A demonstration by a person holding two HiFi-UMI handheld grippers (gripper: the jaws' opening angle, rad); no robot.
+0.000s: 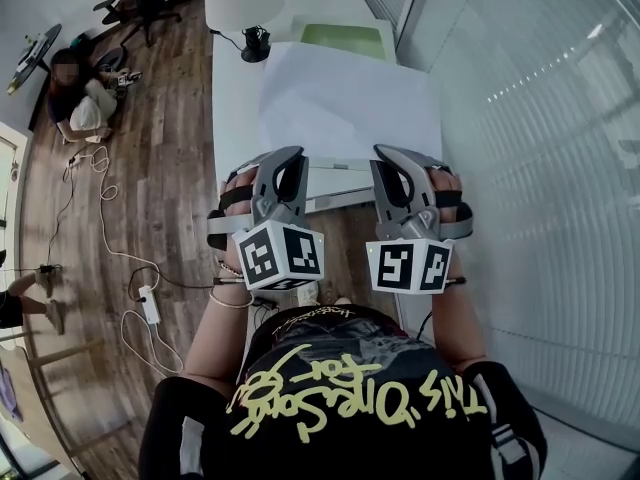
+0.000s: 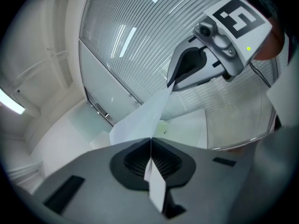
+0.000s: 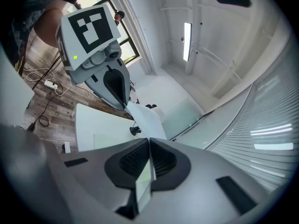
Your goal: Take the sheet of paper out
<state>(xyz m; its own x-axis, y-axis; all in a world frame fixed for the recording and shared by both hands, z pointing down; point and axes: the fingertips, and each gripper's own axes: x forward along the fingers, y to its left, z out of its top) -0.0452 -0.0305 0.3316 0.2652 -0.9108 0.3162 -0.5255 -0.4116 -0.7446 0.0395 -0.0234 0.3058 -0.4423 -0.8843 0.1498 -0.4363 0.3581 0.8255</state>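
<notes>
Both grippers are clamped on the sheet of paper [image 1: 345, 103]: left gripper [image 1: 292, 156] and right gripper [image 1: 386, 156] each pinch its near edge, jaws tight on the paper in both gripper views. The sheet spans between them and hangs out over the white desk [image 1: 232, 118], looks clear of the surface rather than lying on it

Step, my read: extraction is basically done, this is the hold/carry phase. Next move needs both hands travelling together at the same height, otherwise the sheet creases or tears between the two pinch points. Then set it flat somewhere free on the desk and let go

Containers: a flat pale sleeve or folder [image 3: 110, 143] lies on the desk below the sheet, near the desk's front edge. Probably where the paper came from, can't tell if anything's left in it. A green-topped thing [image 1: 345, 38] sits at the desk's far end beside the black lamp base [image 1: 255, 44]; can't tell what it is or whether it holds anything
</notes>
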